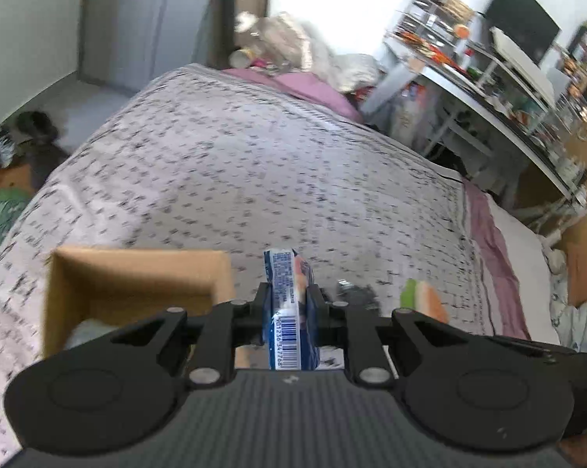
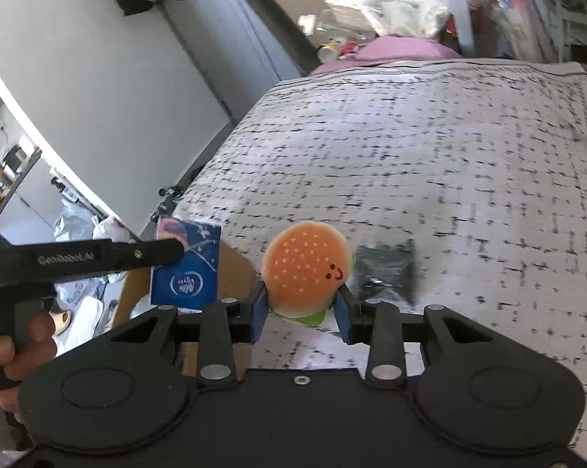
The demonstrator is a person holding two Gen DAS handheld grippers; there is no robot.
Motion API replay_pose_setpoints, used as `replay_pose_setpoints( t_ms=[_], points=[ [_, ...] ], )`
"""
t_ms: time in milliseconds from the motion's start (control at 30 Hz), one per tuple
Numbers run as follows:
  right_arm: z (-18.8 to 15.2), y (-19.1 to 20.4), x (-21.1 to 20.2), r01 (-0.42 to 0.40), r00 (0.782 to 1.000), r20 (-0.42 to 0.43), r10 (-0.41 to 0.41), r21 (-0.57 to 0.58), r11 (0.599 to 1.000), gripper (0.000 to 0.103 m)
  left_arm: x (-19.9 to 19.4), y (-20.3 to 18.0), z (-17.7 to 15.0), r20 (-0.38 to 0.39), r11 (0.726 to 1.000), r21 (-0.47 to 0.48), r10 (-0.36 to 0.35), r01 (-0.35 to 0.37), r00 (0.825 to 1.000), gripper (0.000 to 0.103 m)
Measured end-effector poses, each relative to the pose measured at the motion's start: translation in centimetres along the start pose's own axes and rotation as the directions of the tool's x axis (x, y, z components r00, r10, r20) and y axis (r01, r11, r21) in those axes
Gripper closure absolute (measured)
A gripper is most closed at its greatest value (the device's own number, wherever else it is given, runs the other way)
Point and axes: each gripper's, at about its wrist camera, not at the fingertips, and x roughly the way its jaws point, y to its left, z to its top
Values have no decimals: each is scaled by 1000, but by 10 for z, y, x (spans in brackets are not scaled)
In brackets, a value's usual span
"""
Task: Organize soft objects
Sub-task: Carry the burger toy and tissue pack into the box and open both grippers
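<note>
Gripping a blue tissue pack (image 1: 289, 312) edge-on, the left gripper (image 1: 287, 304) hangs beside an open cardboard box (image 1: 137, 273) on the bed (image 1: 254, 163), while the right gripper (image 2: 303, 304) pinches a burger plush (image 2: 307, 269) above the bedspread. Dropping each item cleanly would likely mean centring it over the box opening before letting go. A dark crumpled item (image 2: 387, 265) lies just beyond the burger; a cluttered shelf (image 1: 488, 78) stands well apart.
</note>
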Motion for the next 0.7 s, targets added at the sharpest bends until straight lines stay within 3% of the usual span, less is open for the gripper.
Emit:
replay_pose_setpoints(
  t_ms=[300, 600, 700],
  points=[
    [-3, 42, 17, 12, 1000, -25, -13, -66, 998, 68, -1, 45, -17, -33, 997, -69, 14, -16, 999, 86],
    [0, 68, 36, 53, 998, -37, -58, -109, 993, 67, 11, 69, -33, -63, 992, -118, -61, 53, 996, 85],
    [2, 76, 43, 61, 997, -37, -66, -123, 991, 67, 14, 79, -40, -76, 980, -158, -133, 120, 988, 81]
  ],
)
